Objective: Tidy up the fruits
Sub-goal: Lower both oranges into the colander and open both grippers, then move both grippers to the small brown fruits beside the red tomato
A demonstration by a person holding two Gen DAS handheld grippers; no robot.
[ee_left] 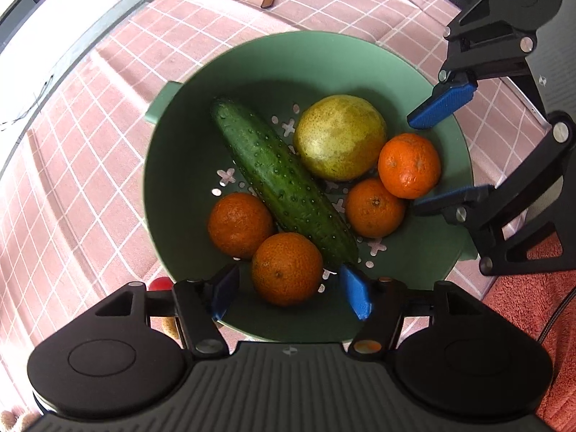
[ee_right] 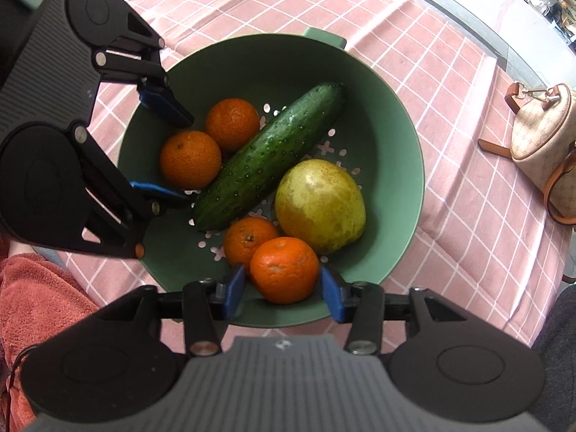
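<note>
- Four tangerines, a cucumber [ee_left: 284, 183] and a yellow-green pear [ee_left: 340, 136] are seen lying in a green colander [ee_left: 252, 72], directly below both downward-pointing tools.
- One tangerine [ee_left: 287, 268] is framed between the fingers of the left gripper [ee_left: 288, 289]; the jaws are spread wide and no pad is seen pressing on it.
- Another tangerine [ee_right: 284, 270] is bracketed by the right gripper [ee_right: 282, 293]; its jaws are parted, with the pads just beside the peel on either side, and no firm pinch can be confirmed.
- The framed fruit under the left tool is touched by the cucumber and by a neighbouring tangerine [ee_left: 239, 225]; the right one leans on a tangerine [ee_right: 248, 239] beyond it.
- Ahead of the tools, a pink checked tablecloth [ee_left: 108, 144] is spread under the colander, and a beige handbag [ee_right: 543, 144] lies well apart.
- Risks are judged as follows: the stacked fruit could be rolled aside by a withdrawing pad; the cucumber could be nudged by the left fingers; the two tools, working over one bowl, could be knocked together.
</note>
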